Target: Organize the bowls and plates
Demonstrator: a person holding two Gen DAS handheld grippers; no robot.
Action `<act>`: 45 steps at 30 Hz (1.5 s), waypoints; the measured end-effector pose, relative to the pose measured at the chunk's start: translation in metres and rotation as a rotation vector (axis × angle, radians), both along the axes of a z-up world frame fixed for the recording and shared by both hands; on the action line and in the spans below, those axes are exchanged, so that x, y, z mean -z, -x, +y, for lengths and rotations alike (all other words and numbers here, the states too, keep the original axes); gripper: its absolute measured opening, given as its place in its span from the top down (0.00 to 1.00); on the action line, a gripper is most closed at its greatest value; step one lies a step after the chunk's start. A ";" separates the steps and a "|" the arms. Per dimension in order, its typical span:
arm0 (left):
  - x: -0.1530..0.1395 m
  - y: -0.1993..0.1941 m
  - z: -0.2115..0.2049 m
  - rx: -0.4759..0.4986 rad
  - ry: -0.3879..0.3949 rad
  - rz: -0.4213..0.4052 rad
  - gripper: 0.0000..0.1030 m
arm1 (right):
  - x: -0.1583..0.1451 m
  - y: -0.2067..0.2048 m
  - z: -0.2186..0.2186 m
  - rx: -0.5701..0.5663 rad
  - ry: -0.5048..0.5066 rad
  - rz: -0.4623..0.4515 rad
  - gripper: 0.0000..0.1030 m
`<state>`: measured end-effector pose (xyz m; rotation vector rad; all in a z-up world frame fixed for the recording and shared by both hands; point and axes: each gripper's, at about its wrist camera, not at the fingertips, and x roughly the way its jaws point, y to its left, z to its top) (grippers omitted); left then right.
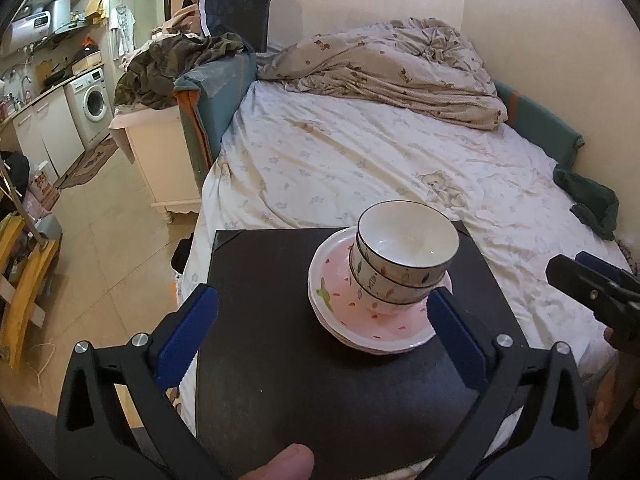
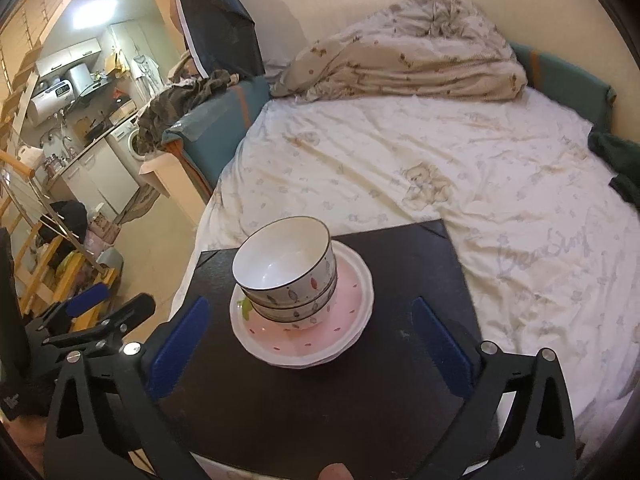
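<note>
A stack of white patterned bowls (image 1: 404, 256) sits on a stack of pink plates (image 1: 360, 316) with white rims, on a black board (image 1: 280, 360) laid on the bed. The same bowls (image 2: 286, 276) and plates (image 2: 320, 336) show in the right wrist view on the board (image 2: 400, 380). My left gripper (image 1: 322, 308) is open and empty, its blue fingers astride the near side of the plates. My right gripper (image 2: 310, 328) is open and empty, just short of the plates. The right gripper also shows at the right edge of the left wrist view (image 1: 592, 288), and the left gripper shows at the left of the right wrist view (image 2: 96, 312).
The bed (image 1: 360, 160) has a white sheet and a crumpled quilt (image 1: 400, 68) at the far end. A dark green cloth (image 1: 592, 204) lies at the right edge. A white cabinet (image 1: 160, 152) and a kitchen with a washing machine (image 1: 90, 104) stand to the left.
</note>
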<state>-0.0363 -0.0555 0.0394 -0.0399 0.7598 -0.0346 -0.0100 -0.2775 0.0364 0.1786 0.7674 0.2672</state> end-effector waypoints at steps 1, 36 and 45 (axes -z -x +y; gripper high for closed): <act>0.000 0.002 0.000 -0.001 -0.001 -0.003 0.00 | -0.001 0.005 0.000 0.003 0.009 -0.012 0.00; 0.033 0.021 -0.005 -0.061 -0.088 0.036 0.00 | 0.055 0.023 0.013 -0.022 0.112 -0.023 0.00; 0.032 0.020 -0.001 -0.078 -0.077 0.036 0.00 | 0.057 0.021 0.011 -0.008 0.107 -0.017 0.00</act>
